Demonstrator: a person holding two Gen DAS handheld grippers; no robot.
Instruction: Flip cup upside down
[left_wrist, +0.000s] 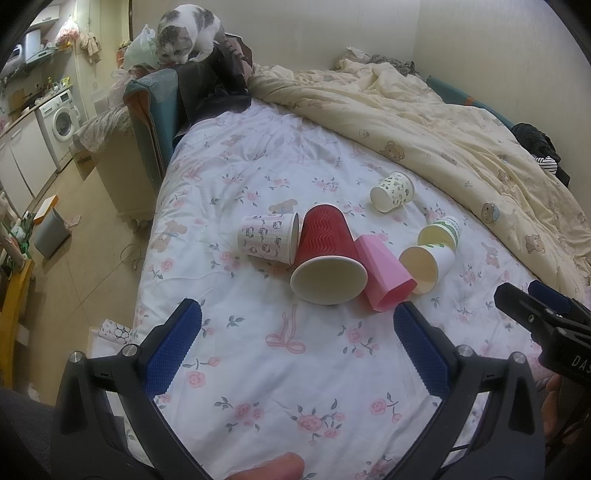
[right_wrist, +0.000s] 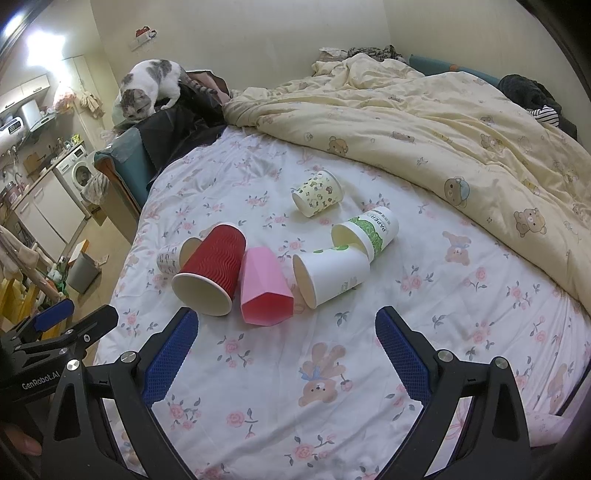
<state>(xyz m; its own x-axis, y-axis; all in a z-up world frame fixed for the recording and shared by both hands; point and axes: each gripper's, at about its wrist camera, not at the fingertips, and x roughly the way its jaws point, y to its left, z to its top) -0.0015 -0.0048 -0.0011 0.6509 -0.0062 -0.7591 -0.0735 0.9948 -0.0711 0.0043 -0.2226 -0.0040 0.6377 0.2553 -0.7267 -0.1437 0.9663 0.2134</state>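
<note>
Both my left gripper (left_wrist: 297, 326) and right gripper (right_wrist: 282, 330) gape wide, holding nothing. The red cup (left_wrist: 325, 254) lies sideways at twelve o'clock; I'd pinch its ribbed wall mid-body, gently, then rotate rim-down.

We count six cups lying near the red cup (left_wrist: 327, 254): that red one, one pink (left_wrist: 382, 278), four paper, plus one cat (left_wrist: 188, 31).
</note>
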